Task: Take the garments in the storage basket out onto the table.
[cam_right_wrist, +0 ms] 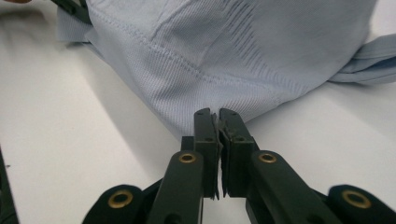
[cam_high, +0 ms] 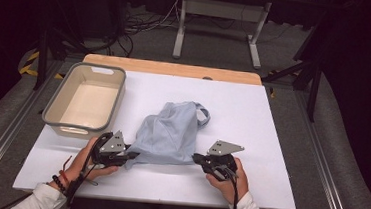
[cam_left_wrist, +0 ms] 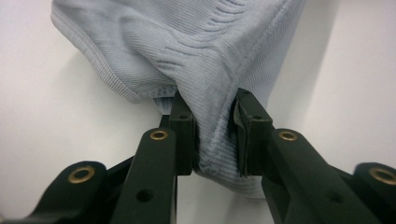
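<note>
One pale blue garment (cam_high: 168, 133) lies crumpled near the middle of the white counter (cam_high: 252, 120), with one loop-like strap at its far right side. Two hands work it from the near edge. The left gripper (cam_high: 132, 156) pinches a thick fold at the garment's near left corner, the fabric bunched between its pads (cam_left_wrist: 181, 122). The right gripper (cam_high: 197, 158) is clamped almost flat on a thin hem edge at the near right corner. One grey tub (cam_high: 86, 101) sits at the counter's far left, well apart from the cloth.
</note>
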`<state>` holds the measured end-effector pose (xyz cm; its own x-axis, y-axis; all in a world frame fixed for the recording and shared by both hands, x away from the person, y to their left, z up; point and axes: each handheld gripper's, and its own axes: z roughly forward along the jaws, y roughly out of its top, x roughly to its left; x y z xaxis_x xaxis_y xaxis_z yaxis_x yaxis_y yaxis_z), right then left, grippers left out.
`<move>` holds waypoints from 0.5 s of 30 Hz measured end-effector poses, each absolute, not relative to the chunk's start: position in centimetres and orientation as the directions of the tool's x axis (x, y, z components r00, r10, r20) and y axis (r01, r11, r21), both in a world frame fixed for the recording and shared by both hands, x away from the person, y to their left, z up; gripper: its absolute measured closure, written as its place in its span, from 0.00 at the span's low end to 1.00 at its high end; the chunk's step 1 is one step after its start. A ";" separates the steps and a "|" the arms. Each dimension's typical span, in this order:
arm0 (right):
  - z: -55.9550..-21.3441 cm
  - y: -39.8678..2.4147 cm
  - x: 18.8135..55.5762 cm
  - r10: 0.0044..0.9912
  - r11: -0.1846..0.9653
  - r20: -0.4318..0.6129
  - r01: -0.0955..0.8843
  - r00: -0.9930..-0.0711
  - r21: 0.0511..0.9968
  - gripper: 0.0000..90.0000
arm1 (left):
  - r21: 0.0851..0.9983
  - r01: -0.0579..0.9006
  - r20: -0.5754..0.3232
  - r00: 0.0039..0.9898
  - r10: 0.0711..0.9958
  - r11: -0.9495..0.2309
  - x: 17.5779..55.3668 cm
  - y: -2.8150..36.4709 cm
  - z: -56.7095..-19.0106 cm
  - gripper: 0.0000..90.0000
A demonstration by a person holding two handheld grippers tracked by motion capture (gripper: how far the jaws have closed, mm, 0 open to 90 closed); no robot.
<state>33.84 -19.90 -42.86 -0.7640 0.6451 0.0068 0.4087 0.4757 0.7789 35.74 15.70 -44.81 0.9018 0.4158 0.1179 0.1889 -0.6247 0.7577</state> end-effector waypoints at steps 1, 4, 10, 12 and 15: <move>-42.7 -20.0 33.5 0.652 0.478 -0.004 0.407 -0.758 0.779 0.97 | 0.758 0.188 0.119 0.902 0.415 -0.624 35.6 15.6 -44.8 0.80; -42.5 -20.2 32.8 0.662 0.480 -0.018 0.405 -0.749 0.778 0.97 | 0.757 0.181 0.119 0.907 0.405 -0.628 35.3 15.5 -44.8 0.79; -43.2 -20.7 30.9 0.675 0.484 -0.018 0.424 -0.737 0.766 0.96 | 0.749 0.168 0.106 0.924 0.367 -0.641 34.7 15.3 -45.0 0.76; -43.6 -20.8 30.4 0.675 0.484 -0.008 0.434 -0.738 0.760 0.96 | 0.743 0.159 0.107 0.931 0.350 -0.650 34.4 15.4 -45.0 0.76; -44.1 -20.9 30.1 0.673 0.488 0.000 0.444 -0.739 0.751 0.96 | 0.747 0.168 0.090 0.933 0.349 -0.643 34.2 15.7 -45.0 0.73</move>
<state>30.10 -20.94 -44.09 -0.7395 0.6732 0.0001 0.4443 0.4879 0.7514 34.20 15.71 -45.01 0.9329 0.3486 0.0903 0.1680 -0.6431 0.7471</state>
